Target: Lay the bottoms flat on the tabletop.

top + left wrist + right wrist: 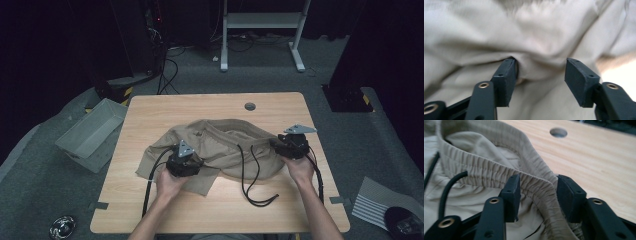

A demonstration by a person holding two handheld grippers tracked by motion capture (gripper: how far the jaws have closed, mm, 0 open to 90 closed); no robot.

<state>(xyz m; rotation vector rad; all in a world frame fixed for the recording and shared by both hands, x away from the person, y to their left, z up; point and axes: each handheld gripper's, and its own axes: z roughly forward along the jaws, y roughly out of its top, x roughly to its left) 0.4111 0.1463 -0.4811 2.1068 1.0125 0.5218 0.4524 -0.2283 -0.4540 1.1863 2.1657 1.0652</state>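
Khaki shorts (pixel 220 150) lie crumpled across the middle of the wooden tabletop (pixel 280 107), black drawstring (pixel 250 175) trailing off their near edge. The left gripper (pixel 540 75) hovers over the shorts' left side, jaws released. The right gripper (pixel 537 192) straddles the shorts' elastic waistband (pixel 534 182), jaws parted, not pinching.

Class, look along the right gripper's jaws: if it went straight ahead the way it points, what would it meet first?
Probably the elastic waistband of the tan shorts, already lying between the right gripper's open jaws; depth is unclear.
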